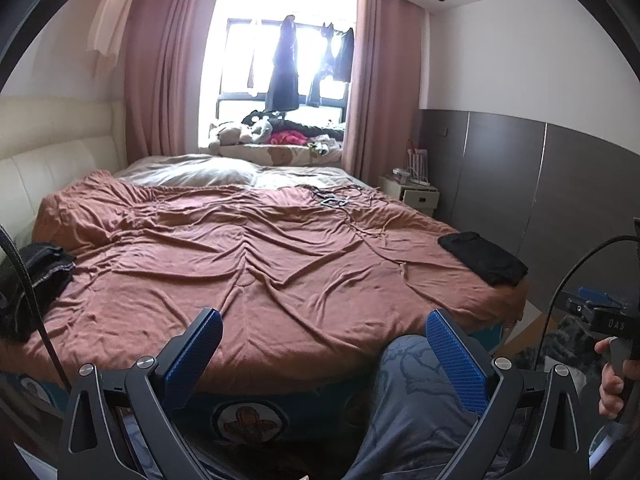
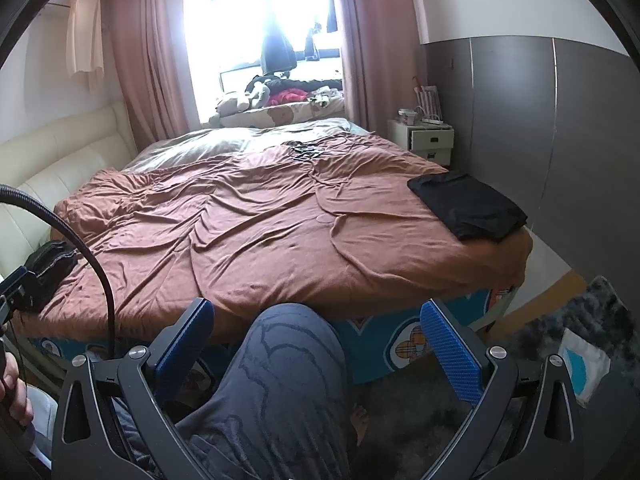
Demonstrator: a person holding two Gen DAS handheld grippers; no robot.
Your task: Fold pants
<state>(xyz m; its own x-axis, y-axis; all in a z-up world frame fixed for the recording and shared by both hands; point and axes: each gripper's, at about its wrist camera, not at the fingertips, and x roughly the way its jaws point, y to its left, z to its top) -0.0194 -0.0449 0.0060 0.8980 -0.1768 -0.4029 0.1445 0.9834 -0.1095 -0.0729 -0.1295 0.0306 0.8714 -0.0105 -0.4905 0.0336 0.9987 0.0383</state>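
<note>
Both tongs, left (image 1: 322,354) and right (image 2: 316,346), hover spread and empty; crumpled black pants (image 1: 34,280) at the bed's left edge likely await pickup.

Central area of the bed (image 1: 248,264): bare wrinkled brown cover, open to approach from the near edge. Obstacles: folded black garment (image 1: 482,258) at the right corner; dark crumpled pants (image 1: 34,280) at the left edge; tangled cables (image 1: 340,198) near the far side; operator's knee (image 2: 292,344) against the near edge.
</note>
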